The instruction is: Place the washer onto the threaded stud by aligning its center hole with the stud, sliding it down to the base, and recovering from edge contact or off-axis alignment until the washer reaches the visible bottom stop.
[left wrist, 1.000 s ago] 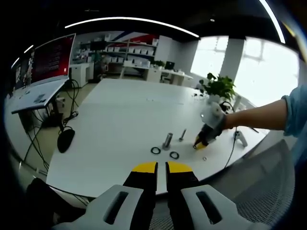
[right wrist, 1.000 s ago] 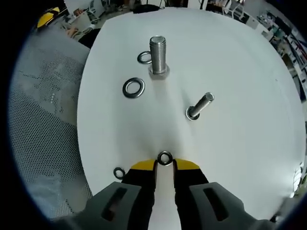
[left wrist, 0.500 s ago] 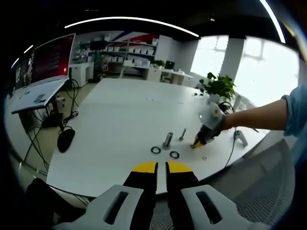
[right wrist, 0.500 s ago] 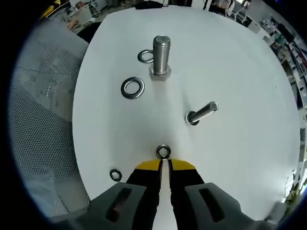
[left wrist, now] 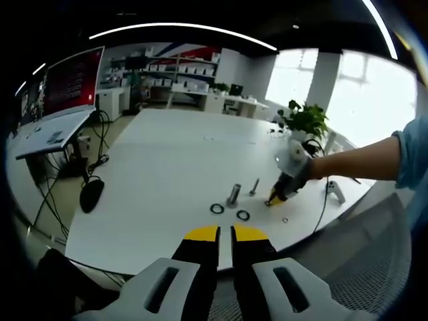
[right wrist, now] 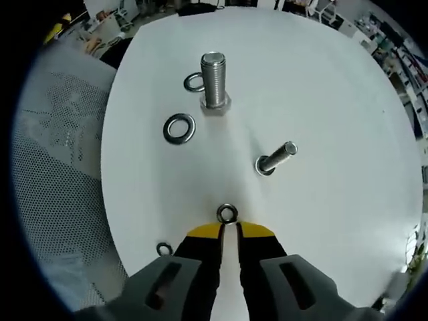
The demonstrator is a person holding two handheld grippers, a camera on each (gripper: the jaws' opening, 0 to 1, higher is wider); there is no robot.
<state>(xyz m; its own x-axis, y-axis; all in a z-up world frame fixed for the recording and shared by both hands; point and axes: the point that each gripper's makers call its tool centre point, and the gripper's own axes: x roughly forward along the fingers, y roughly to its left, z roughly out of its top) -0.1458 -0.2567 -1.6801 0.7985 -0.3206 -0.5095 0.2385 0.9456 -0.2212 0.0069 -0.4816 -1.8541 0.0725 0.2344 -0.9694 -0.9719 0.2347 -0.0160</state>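
A tall threaded stud point(right wrist: 213, 80) stands upright on its hex base on the white table point(right wrist: 321, 100). One large washer point(right wrist: 194, 83) lies just behind it and another large washer point(right wrist: 180, 128) lies to its near left. My right gripper point(right wrist: 227, 229) is shut on a small washer point(right wrist: 227, 214), pinched at its tips well short of the stud. A thin bolt point(right wrist: 276, 157) stands to the right. In the left gripper view my left gripper point(left wrist: 225, 233) hangs shut and empty off the table's near edge, with the stud point(left wrist: 233, 195) and the right gripper point(left wrist: 274, 198) beyond it.
Another small washer point(right wrist: 164, 249) lies by the table edge at the left of my right jaws. A grey mesh chair point(right wrist: 60, 167) sits beside the table. In the left gripper view a person's sleeve point(left wrist: 408, 160) reaches in from the right, past a potted plant point(left wrist: 306, 123).
My right jaws have closed from a slight gap onto the small washer, and the right gripper view has shifted a little. The left gripper has stayed still.
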